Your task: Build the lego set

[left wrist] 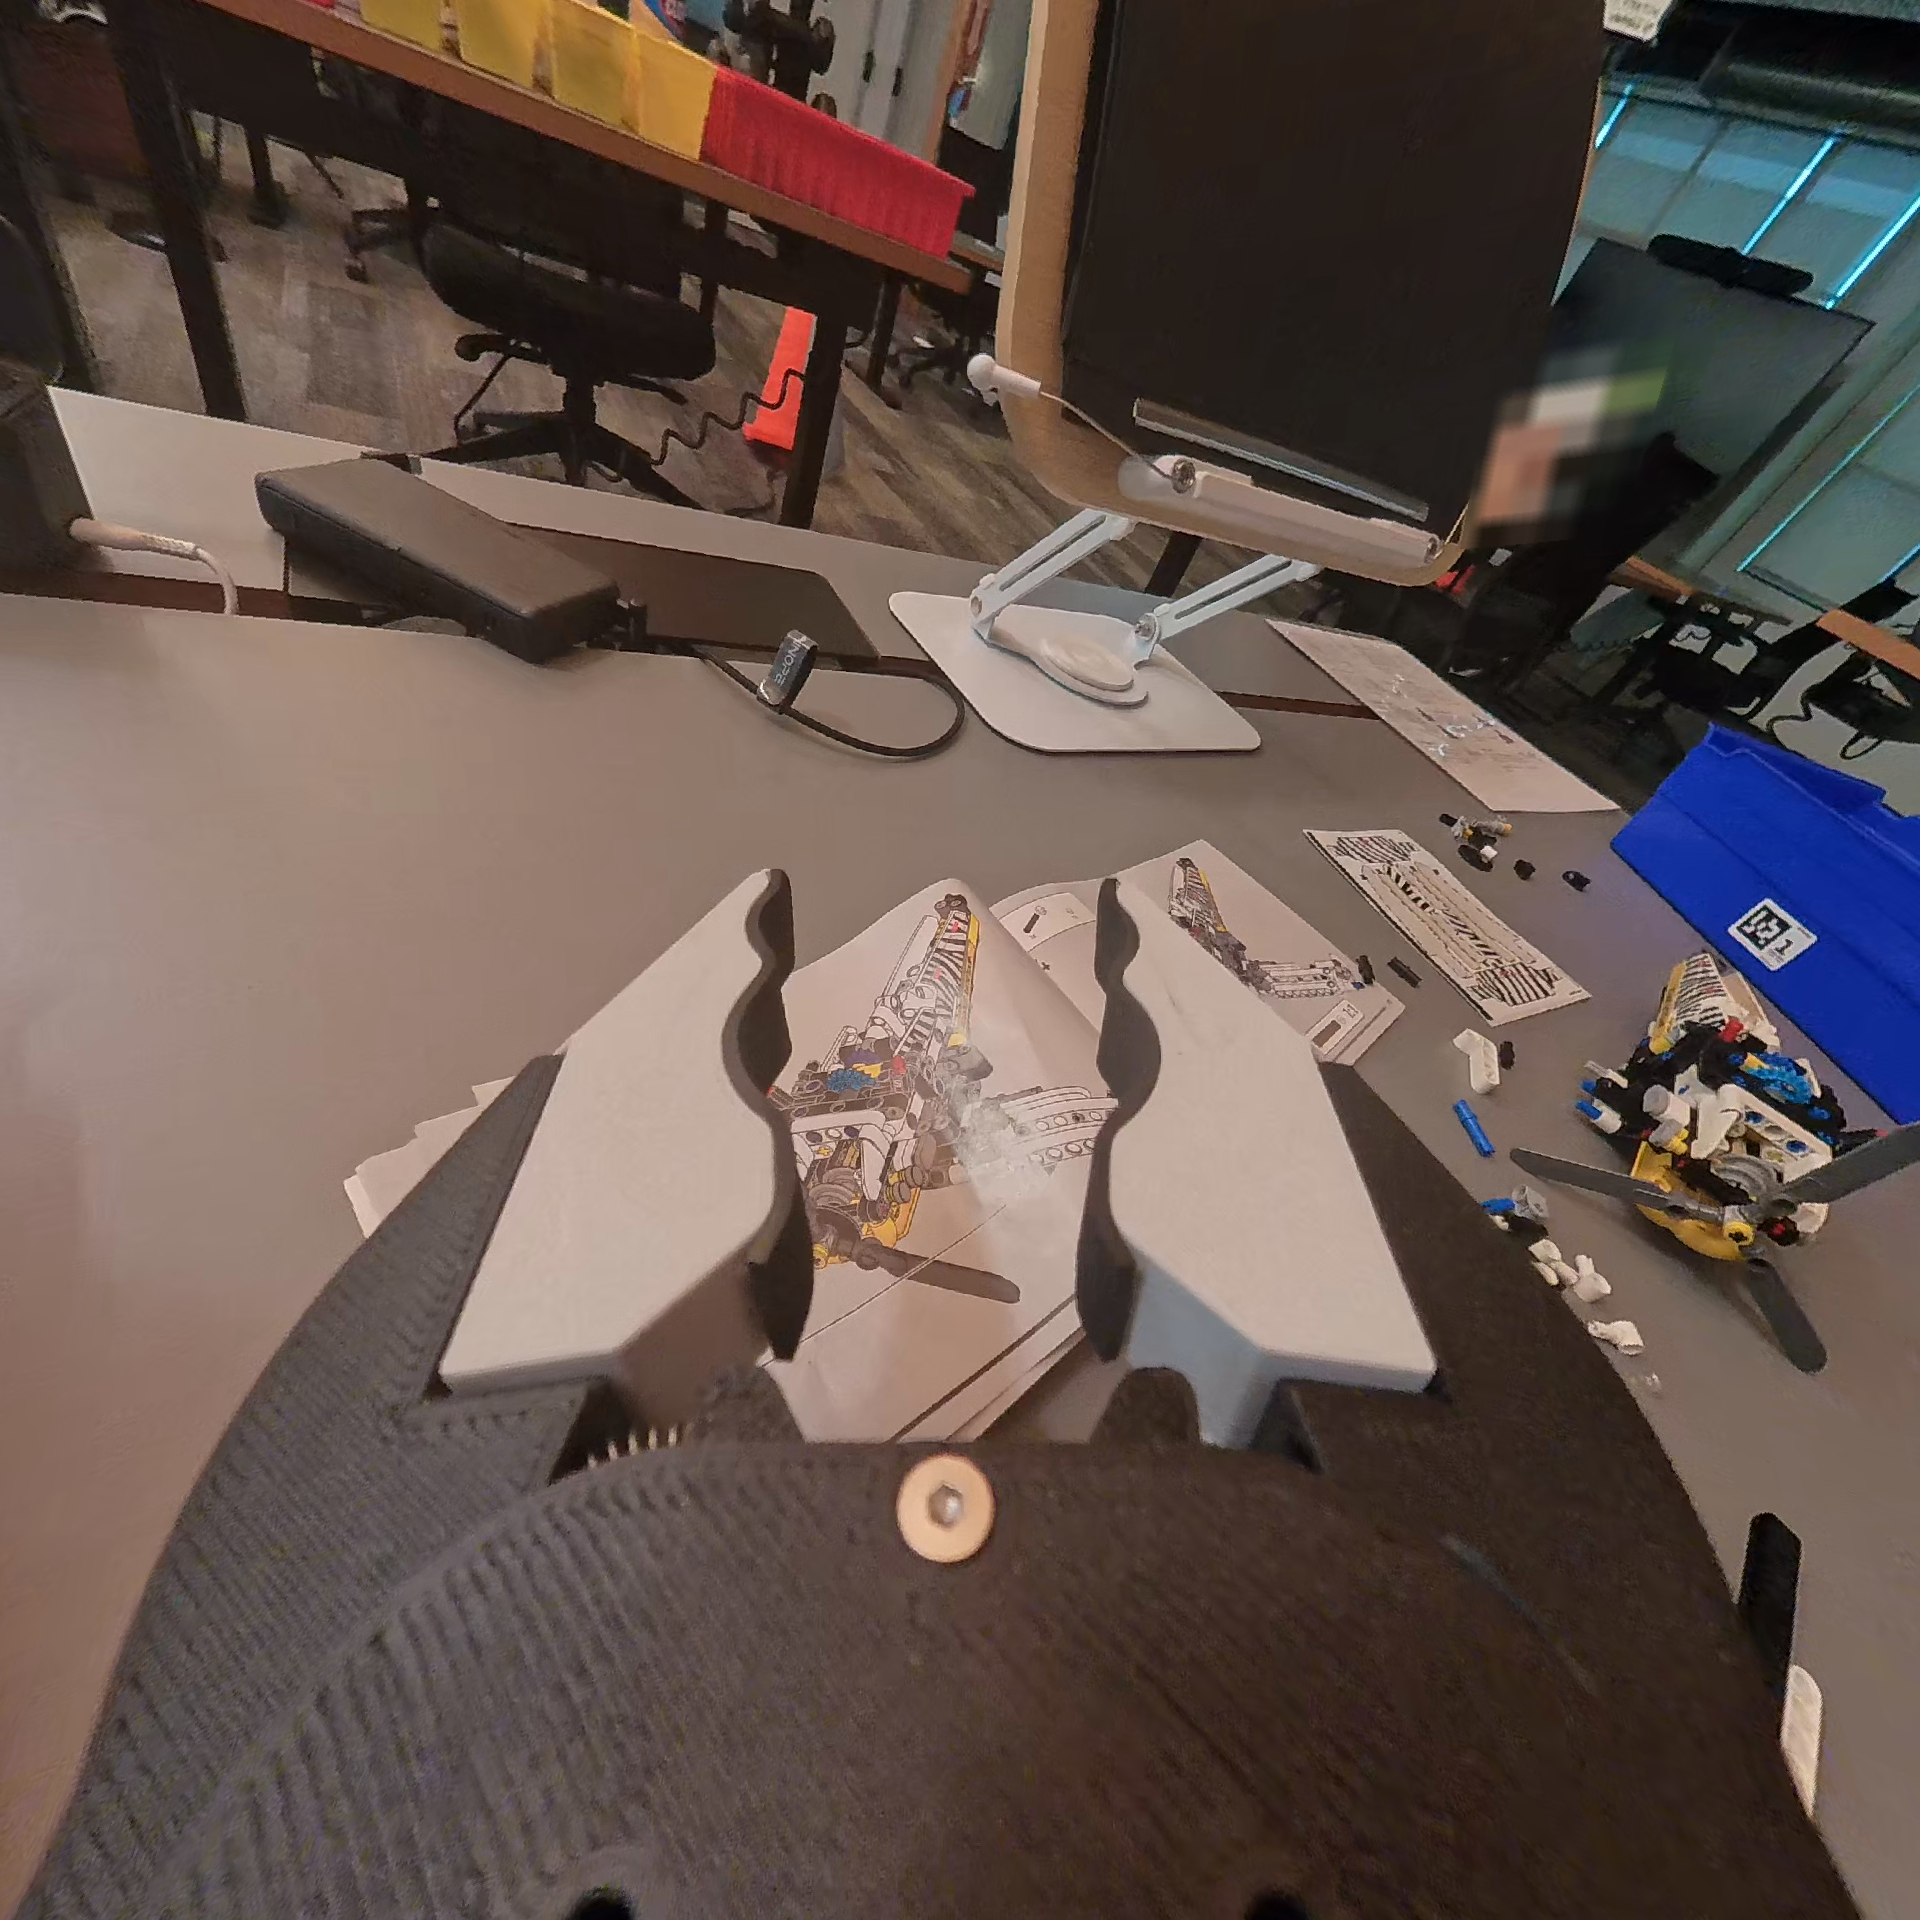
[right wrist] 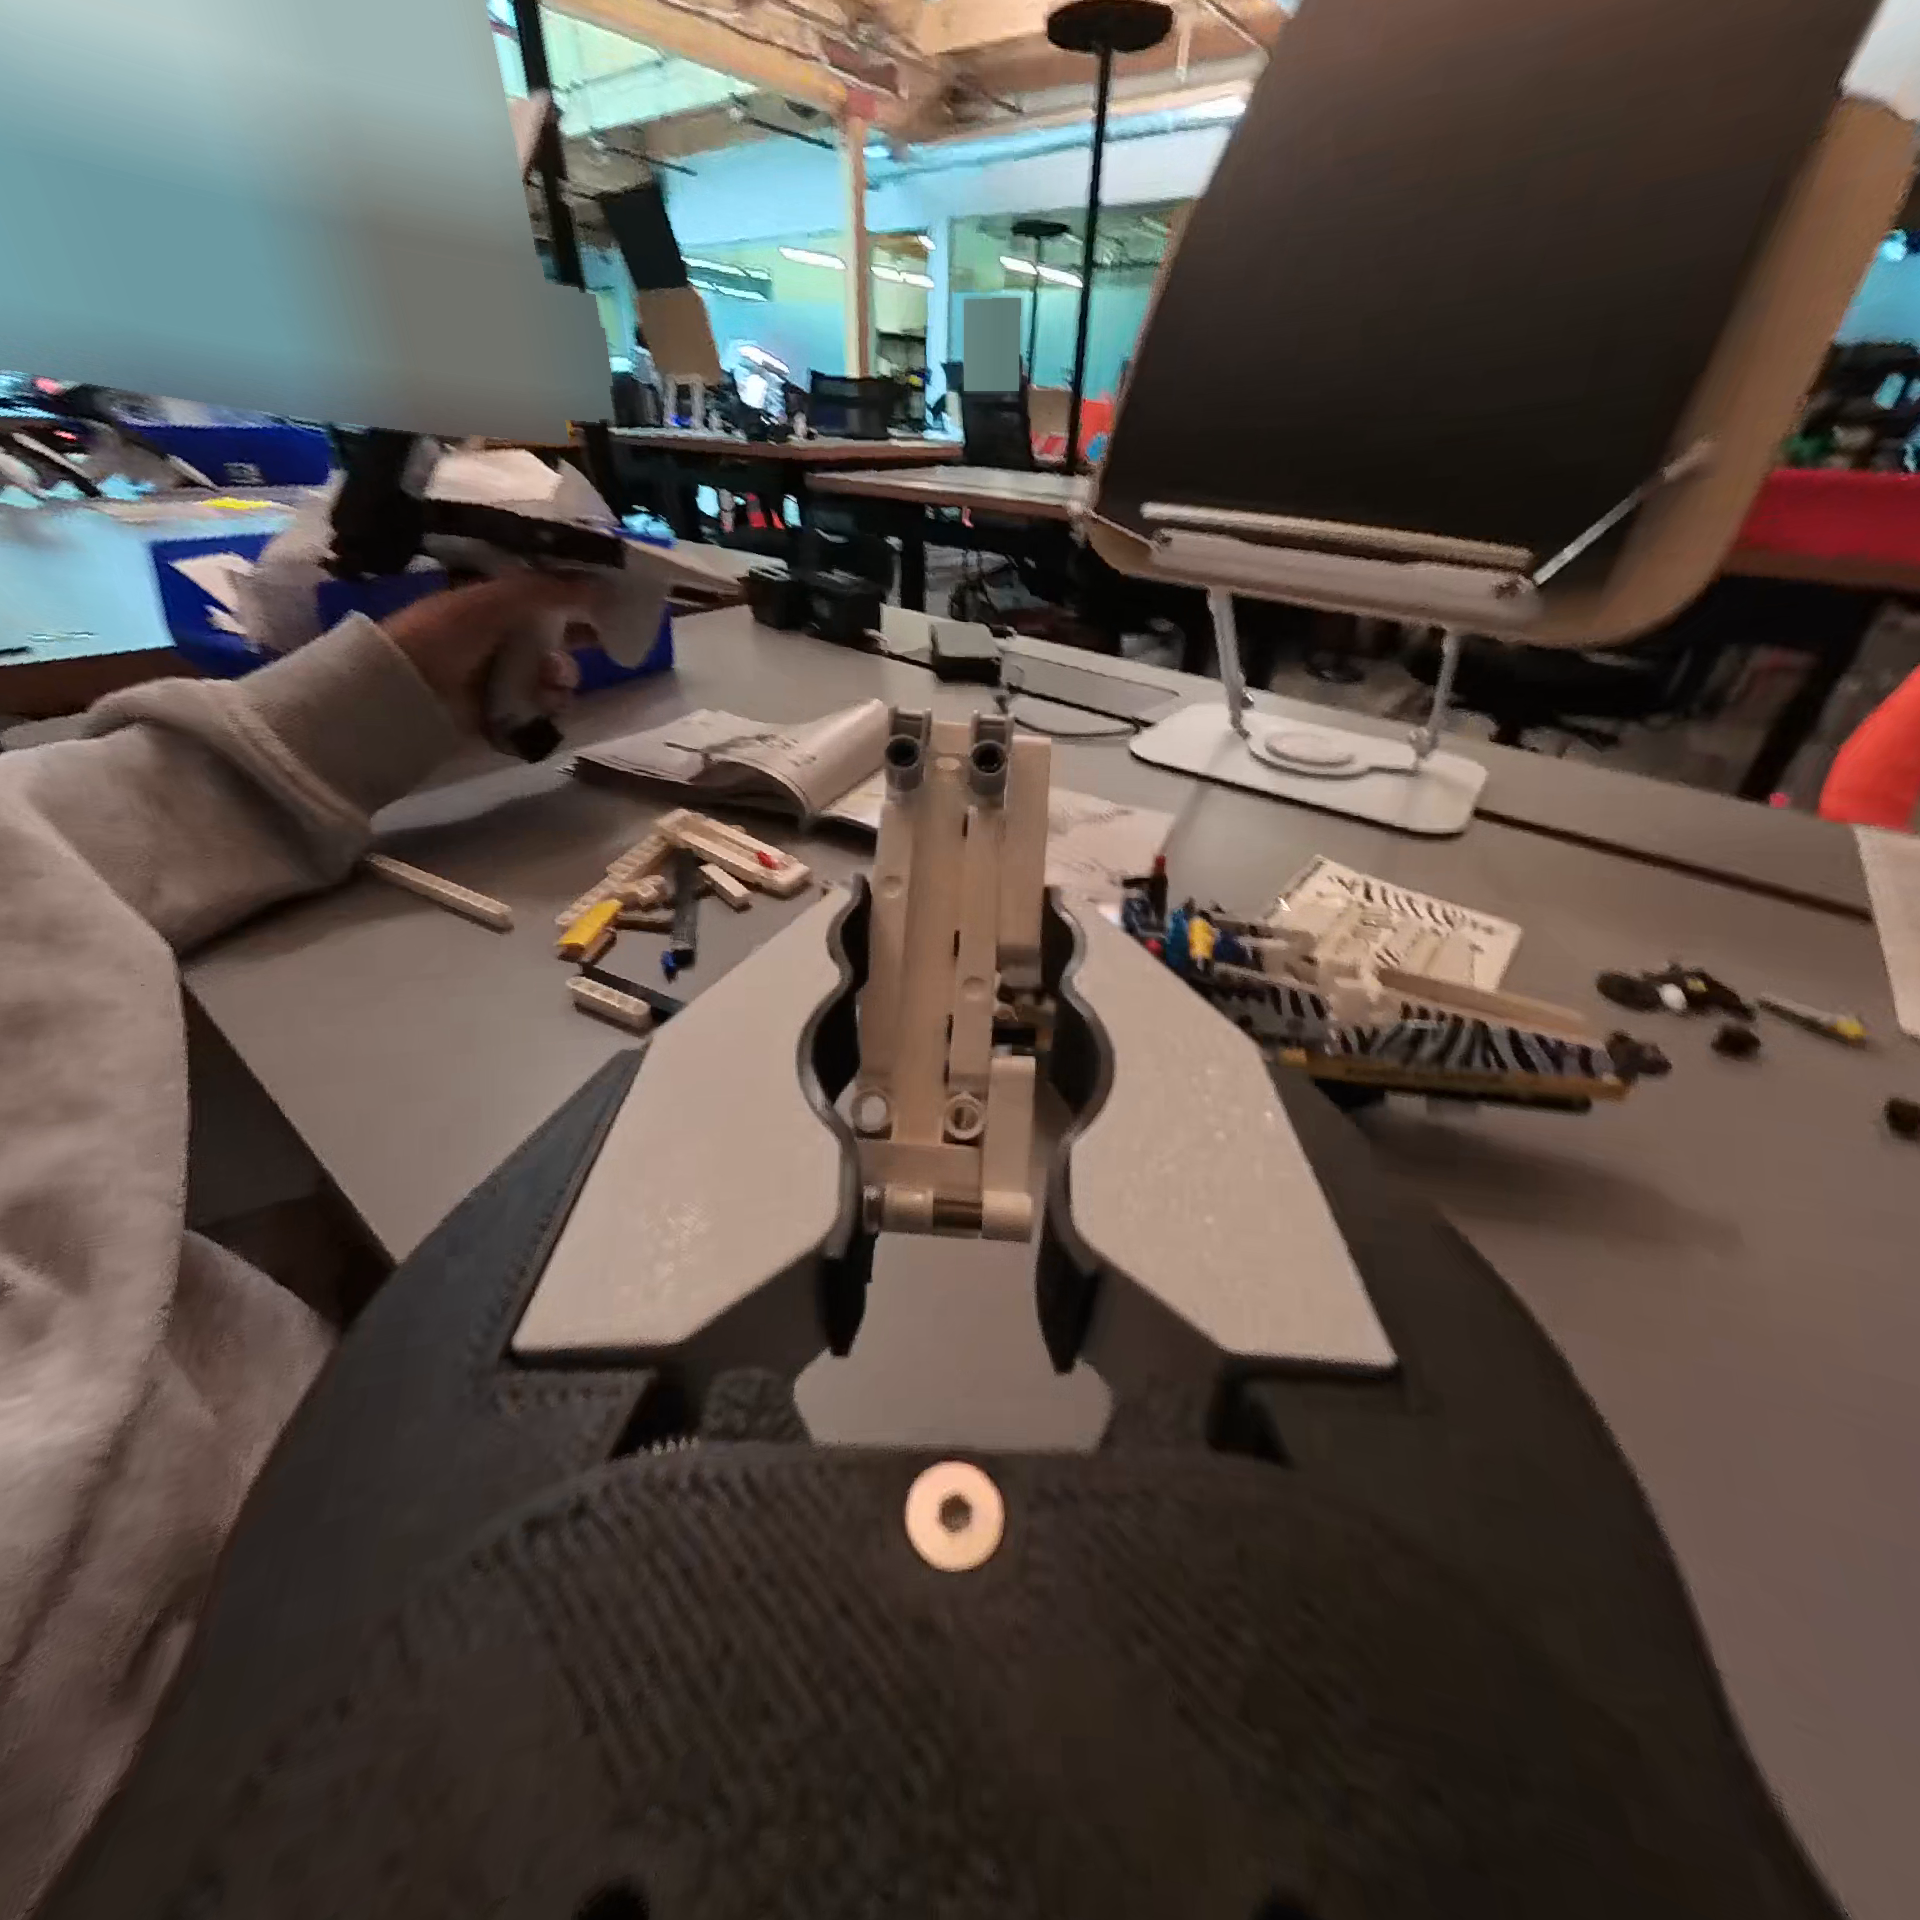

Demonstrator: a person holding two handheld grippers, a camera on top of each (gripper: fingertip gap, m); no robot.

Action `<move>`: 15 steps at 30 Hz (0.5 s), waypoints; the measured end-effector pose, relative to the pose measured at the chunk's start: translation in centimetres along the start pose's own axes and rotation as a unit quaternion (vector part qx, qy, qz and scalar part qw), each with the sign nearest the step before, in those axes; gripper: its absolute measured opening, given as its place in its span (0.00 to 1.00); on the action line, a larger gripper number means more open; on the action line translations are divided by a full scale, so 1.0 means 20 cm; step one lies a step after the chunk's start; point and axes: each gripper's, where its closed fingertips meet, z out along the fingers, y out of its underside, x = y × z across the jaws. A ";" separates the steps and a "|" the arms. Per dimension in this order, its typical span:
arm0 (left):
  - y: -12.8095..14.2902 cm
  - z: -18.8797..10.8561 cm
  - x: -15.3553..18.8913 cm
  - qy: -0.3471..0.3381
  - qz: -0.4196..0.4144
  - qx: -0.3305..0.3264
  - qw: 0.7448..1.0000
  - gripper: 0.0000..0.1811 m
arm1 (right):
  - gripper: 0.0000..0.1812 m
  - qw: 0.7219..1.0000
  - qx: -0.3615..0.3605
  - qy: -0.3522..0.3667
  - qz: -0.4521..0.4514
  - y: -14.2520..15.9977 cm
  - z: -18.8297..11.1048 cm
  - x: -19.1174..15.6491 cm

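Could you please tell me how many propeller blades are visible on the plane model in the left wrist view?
3: dark grey propeller blades on the yellow-nosed brick plane model, one pointing left, one right, one down toward the camera. None looks hidden.

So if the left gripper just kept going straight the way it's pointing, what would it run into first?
Probably the open paper instruction booklet lying on the grey table: it fills the gap in front of the open left gripper. Depth is hard to judge.
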 end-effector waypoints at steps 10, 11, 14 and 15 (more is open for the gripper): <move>0.00 0.00 0.01 0.001 0.002 -0.001 1.000 0.31 | 0.18 0.997 0.001 -0.022 -0.071 -0.08 0.04 -0.11; 0.00 0.00 0.01 0.000 0.003 0.000 1.000 0.31 | 0.18 0.997 -0.004 -0.018 -0.070 -0.07 0.04 -0.10; 0.00 0.00 0.01 0.003 0.002 0.001 1.000 0.31 | 0.18 0.998 -0.045 0.026 -0.034 0.03 0.05 0.01; 0.00 0.00 0.02 0.003 0.003 0.001 1.000 0.31 | 0.18 0.997 -0.068 0.039 -0.008 0.09 0.05 0.06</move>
